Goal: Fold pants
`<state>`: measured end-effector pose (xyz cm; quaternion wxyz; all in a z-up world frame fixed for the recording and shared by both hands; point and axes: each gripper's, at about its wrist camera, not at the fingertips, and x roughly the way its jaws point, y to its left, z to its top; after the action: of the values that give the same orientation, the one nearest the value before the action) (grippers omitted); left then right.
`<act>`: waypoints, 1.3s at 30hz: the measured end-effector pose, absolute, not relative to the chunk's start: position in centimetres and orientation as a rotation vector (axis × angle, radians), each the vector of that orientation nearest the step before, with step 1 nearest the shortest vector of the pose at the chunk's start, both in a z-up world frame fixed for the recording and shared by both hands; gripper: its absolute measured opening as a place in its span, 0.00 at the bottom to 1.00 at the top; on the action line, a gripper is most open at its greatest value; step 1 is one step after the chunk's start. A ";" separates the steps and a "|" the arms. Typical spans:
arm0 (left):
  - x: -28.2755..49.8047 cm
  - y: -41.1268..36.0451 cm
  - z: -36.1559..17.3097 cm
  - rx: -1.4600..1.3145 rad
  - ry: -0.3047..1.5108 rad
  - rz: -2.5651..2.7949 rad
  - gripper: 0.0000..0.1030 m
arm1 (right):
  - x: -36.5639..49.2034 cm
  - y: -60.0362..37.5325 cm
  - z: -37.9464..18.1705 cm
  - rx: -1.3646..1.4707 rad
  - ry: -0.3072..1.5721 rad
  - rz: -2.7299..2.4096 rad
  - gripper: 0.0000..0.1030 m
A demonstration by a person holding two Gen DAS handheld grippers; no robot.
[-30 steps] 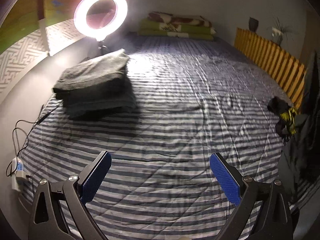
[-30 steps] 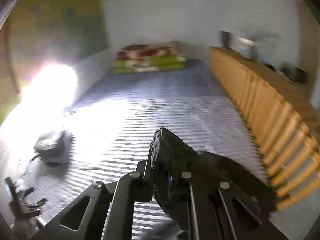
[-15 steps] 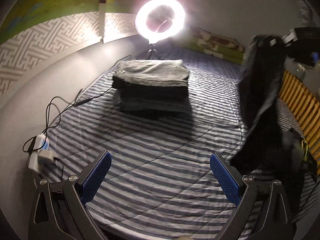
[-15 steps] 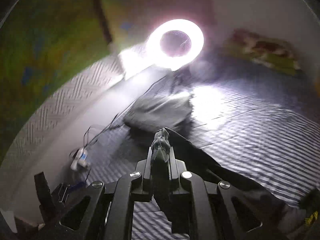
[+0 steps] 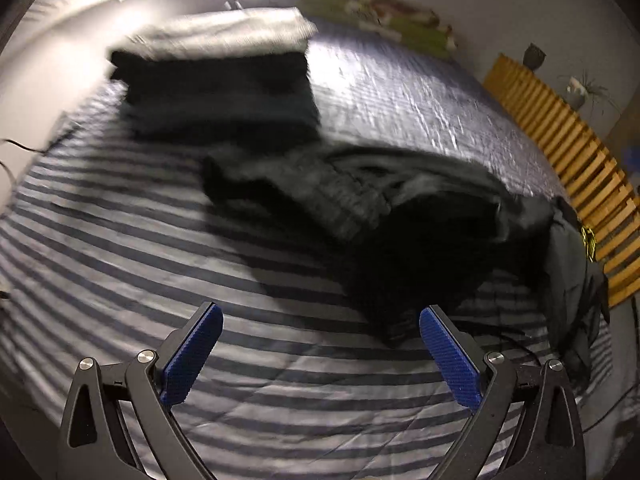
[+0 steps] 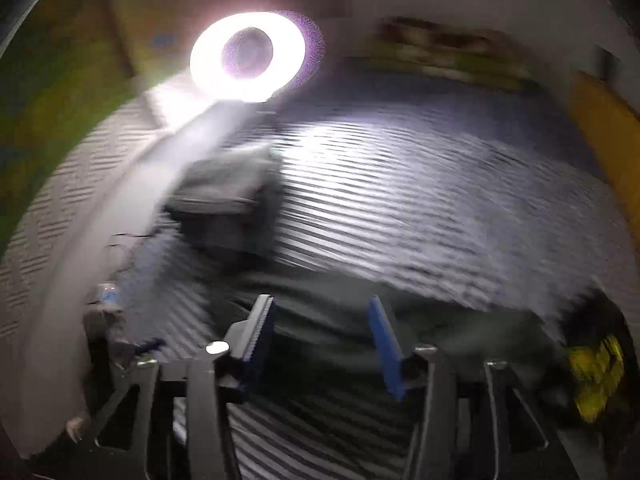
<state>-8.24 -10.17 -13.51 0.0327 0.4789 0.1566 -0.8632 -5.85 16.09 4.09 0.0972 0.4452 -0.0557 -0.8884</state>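
Both our wrist cameras look low along open fingers across the striped bed (image 5: 120,248); both share the folded stack (image 5: 216,80) at eleven o'clock and the ring light (image 6: 248,56).

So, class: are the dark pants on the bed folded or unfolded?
Unfolded: the dark pants lie crumpled in a heap on the striped bed.

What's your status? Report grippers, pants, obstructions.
Left gripper open, empty, above the striped bedspread. Right gripper open, empty. Dark pants crumpled on the bedspread, unfolded. Folded stack just behind them, apparently apart.
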 end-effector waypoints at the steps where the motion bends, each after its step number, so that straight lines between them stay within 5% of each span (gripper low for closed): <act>1: -8.8 -9.6 -14.3 1.504 0.508 -2.662 0.98 | -4.7 18.0 3.3 1.345 -0.181 -2.668 0.47; 7: -12.1 -6.2 -18.0 1.631 0.511 -2.638 0.92 | 4.6 29.6 -6.3 1.688 -0.340 -2.795 0.48; 9: -12.7 -5.5 -18.8 1.657 0.535 -2.618 0.54 | 6.6 31.2 -8.7 1.763 -0.435 -2.777 0.48; 11: -12.9 -5.3 -19.0 1.646 0.559 -2.589 0.41 | 7.6 31.8 -10.5 1.779 -0.531 -2.750 0.48; 13: -12.6 -5.7 -18.1 1.595 0.557 -2.592 0.13 | 7.8 31.3 -11.7 1.769 -0.542 -2.720 0.48; 16: -11.5 -7.8 -16.0 1.536 0.697 -2.614 0.00 | 6.5 29.5 -12.7 1.767 -0.438 -2.698 0.48; 20: -9.2 -11.1 -11.8 1.343 0.657 -2.634 0.00 | 4.7 28.1 -14.2 1.802 -0.295 -2.722 0.42; 22: -8.0 -13.0 -9.7 1.257 0.654 -2.642 0.00 | 4.2 27.9 -14.7 1.829 -0.279 -2.723 0.07; 27: -7.4 -16.2 -8.9 1.285 0.647 -2.645 0.02 | 5.4 29.2 -13.0 1.796 -0.255 -2.839 0.04; 28: -7.7 -16.0 -9.7 1.339 0.666 -2.645 0.06 | 5.7 29.9 -12.2 1.781 -0.260 -2.882 0.03; 30: -8.1 -15.0 -11.4 1.406 0.672 -2.665 0.41 | 6.8 31.9 -10.2 1.734 -0.299 -2.988 0.03; 32: -8.5 -12.5 -12.7 1.465 0.636 -2.703 0.65 | 7.6 33.8 -8.4 1.703 -0.319 -3.074 0.03; 39: -11.9 -5.3 -18.1 1.649 0.374 -2.698 0.77 | 8.6 38.6 -3.9 1.678 -0.260 -3.296 0.03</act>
<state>-11.89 -5.25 -18.11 -0.0211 0.5178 0.1173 -0.8472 8.58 38.58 -3.87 -0.2792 0.4345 -0.0674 -0.8537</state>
